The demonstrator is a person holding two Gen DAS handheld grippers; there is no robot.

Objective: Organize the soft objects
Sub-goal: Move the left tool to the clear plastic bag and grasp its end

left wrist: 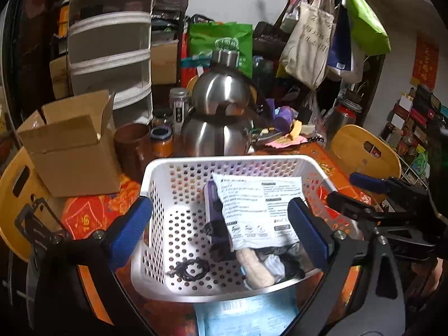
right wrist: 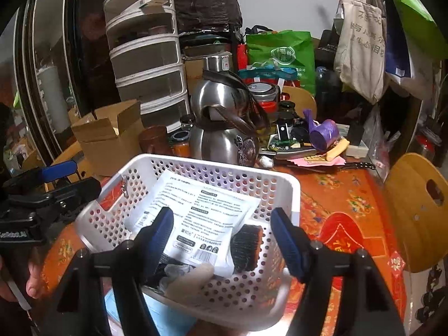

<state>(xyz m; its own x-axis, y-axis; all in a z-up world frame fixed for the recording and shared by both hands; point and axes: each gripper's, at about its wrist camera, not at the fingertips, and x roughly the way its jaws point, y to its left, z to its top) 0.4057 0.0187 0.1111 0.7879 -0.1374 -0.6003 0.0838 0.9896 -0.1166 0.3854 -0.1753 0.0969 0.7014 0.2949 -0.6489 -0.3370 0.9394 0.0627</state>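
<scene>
On a worktop (left wrist: 330, 162) under a red-and-orange patterned cloth, crowded toward twelve o'clock with clutter. At ten o'clock from the basket, a stack of grey drawers (left wrist: 109, 50) against the wall, and in front of it an open cardboard box (left wrist: 70, 145). At twelve o'clock, just behind the basket, a steel kettle (left wrist: 221, 112); hanging at one o'clock above it, cloth tote bags (left wrist: 308, 42). At three o'clock, a yellow wooden chair back (right wrist: 420, 210).

At the near edge, centre of both views, a white perforated basket (left wrist: 179, 224) holding the soft things. Lying across its middle, tilted, a white printed packet (left wrist: 252, 210). Under the packet's nine o'clock edge, a purple tube-shaped item (left wrist: 212, 204). At six o'clock inside the basket, a cream rolled cloth (left wrist: 254, 266) beside dark and grey crumpled fabric (left wrist: 282, 263). At seven o'clock on the basket floor, black hair ties (left wrist: 190, 268). At three o'clock of the packet, seen from the right wrist, a dark bristle brush (right wrist: 246, 246). Tucked beneath the basket's near rim, a pale blue packet (left wrist: 246, 316).

Left hand-held gripper (left wrist: 221, 229) spread wide over the basket, nothing pinched, blue pads clear of the packet. Right hand-held gripper (right wrist: 224, 240) likewise parted above the packet and brush, gripping nothing.
</scene>
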